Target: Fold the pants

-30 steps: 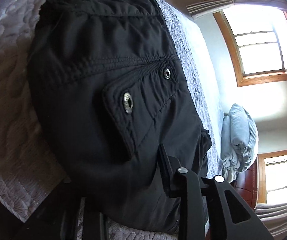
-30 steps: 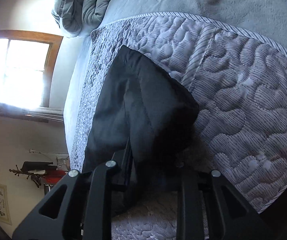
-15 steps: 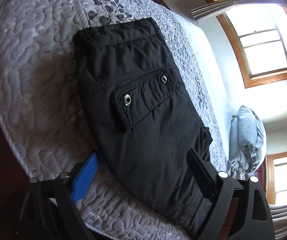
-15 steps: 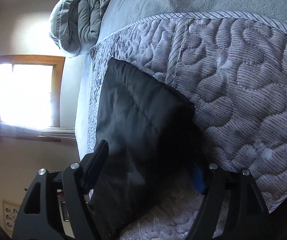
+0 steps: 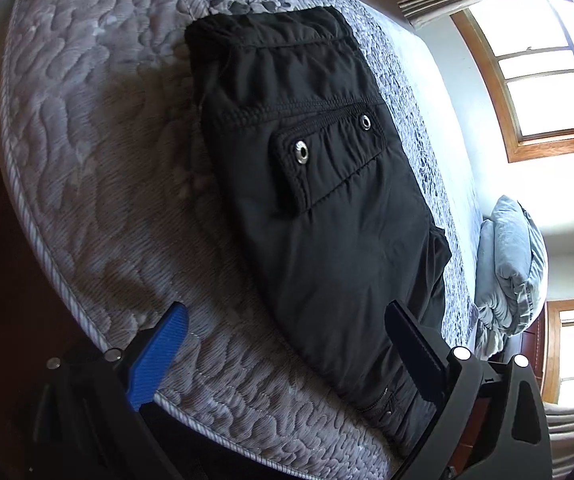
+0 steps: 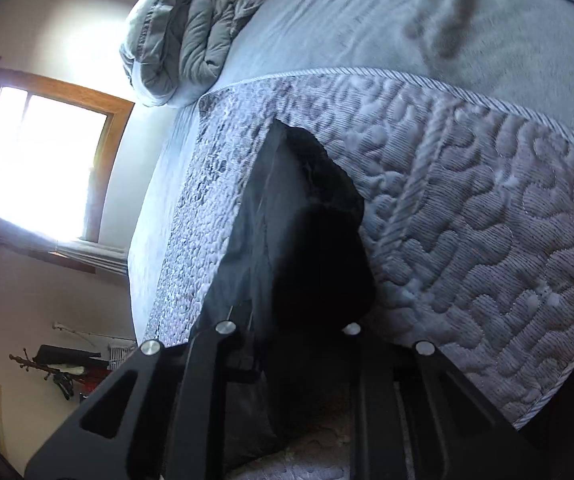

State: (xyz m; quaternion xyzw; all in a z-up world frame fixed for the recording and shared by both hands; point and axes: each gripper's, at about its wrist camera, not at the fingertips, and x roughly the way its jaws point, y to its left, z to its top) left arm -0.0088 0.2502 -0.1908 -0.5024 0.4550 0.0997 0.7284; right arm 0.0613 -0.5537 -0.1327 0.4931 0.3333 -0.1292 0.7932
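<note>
The black pants [image 5: 319, 184] lie folded into a compact rectangle on the grey quilted mattress [image 5: 99, 168], a snap pocket flap facing up. My left gripper [image 5: 287, 344] is open, its blue pad left of the pants and its black finger resting at their near right edge, holding nothing. In the right wrist view the pants [image 6: 287, 240] show as a dark folded block. My right gripper [image 6: 291, 332] has its fingers drawn close together around the near end of the pants, with dark cloth between them.
A bunched grey comforter [image 6: 191, 32] lies at the far end of the bed, also in the left wrist view [image 5: 511, 264]. Wood-framed windows [image 5: 539, 80] are bright behind it. The mattress edge [image 5: 47, 264] drops off at the near left.
My left gripper let go of the pants, opened wide and drew back. My right gripper opened half a second ago and has now closed in on the near end of the pants.
</note>
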